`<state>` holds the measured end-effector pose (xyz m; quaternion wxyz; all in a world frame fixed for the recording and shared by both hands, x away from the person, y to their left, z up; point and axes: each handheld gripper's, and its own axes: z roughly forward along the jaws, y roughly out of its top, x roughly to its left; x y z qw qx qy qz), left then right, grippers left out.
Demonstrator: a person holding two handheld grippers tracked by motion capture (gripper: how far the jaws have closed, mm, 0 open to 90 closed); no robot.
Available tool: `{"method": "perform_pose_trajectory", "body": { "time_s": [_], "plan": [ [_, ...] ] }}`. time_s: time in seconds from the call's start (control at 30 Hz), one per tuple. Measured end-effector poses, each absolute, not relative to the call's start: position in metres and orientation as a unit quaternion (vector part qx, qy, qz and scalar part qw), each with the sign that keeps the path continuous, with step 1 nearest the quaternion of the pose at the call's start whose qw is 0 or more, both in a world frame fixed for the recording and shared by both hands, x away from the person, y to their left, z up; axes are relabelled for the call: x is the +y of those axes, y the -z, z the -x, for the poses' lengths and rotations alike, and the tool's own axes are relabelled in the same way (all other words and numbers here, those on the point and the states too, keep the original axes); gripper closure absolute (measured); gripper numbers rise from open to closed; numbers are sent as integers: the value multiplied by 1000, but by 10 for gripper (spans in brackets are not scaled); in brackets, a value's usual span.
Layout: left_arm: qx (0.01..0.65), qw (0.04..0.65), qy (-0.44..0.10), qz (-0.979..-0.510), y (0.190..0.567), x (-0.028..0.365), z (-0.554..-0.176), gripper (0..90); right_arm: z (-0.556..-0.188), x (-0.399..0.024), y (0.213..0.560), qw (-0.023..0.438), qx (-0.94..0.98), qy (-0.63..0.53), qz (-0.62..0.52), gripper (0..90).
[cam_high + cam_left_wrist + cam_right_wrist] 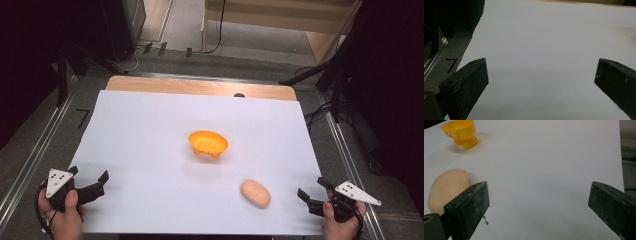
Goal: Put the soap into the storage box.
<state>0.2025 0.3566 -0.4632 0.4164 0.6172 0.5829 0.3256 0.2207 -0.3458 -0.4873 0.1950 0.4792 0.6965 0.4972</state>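
Peach-coloured oval piece (255, 193) lies flat on the white sheet (150, 150), toward the near right part of the table, near the right gripper (314, 195) but not touching it. In the right gripper view the same piece (447, 188) sits just beside the left-hand jaw, outside the gap — nothing lies between the jaws, which stand wide apart over bare sheet.

Farther in, around the middle of the sheet, stands an orange bowl (208, 143) on a small foot, upright and well apart from the oval piece. The right gripper view shows it (460, 133) at the upper left, with a small printed mark on its side too small to make out.

Left gripper (90, 187) rests at the near left edge of the sheet, held in the person's left hand (64, 212). Its jaws are likewise spread wide and hold nothing — only plain white sheet shows between them.

Both grippers point inward across the sheet from opposite sides, well apart from each other.
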Motion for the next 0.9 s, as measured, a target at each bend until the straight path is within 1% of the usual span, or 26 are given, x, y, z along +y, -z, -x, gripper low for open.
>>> {"method": "perform_pose_trajectory", "body": {
  "time_s": [0.1, 0.2, 0.33, 0.43, 0.53, 0.57, 0.67, 0.77, 0.9],
  "plan": [
    [583, 417, -326, -617, 463, 356, -202, 0, -222, -342, 487, 198, 710, -482, -474, 85],
    [582, 417, -328, -616, 463, 356, -202, 0, -224, -340, 486, 188, 724, -478, -461, 88],
    [582, 417, -328, -616, 463, 356, -202, 0, -226, -336, 482, 178, 757, -457, -433, 137],
    [582, 418, -328, -616, 463, 356, -202, 0, -227, -324, 475, 191, 800, -402, -402, 138],
    [581, 418, -328, -617, 463, 356, -202, 0, -228, -317, 473, 182, 814, -388, -391, 143],
    [580, 412, -328, -621, 463, 355, -202, 0, -229, -310, 471, 169, 825, -379, -384, 162],
    [581, 412, -329, -620, 463, 355, -203, 0, -231, -302, 470, 163, 842, -356, -371, 199],
    [581, 414, -329, -619, 463, 355, -202, 0, -238, -287, 468, 136, 868, -333, -342, 195],
    [581, 414, -329, -619, 463, 355, -202, 0, -242, -278, 465, 123, 877, -324, -333, 195]
  ]
}}
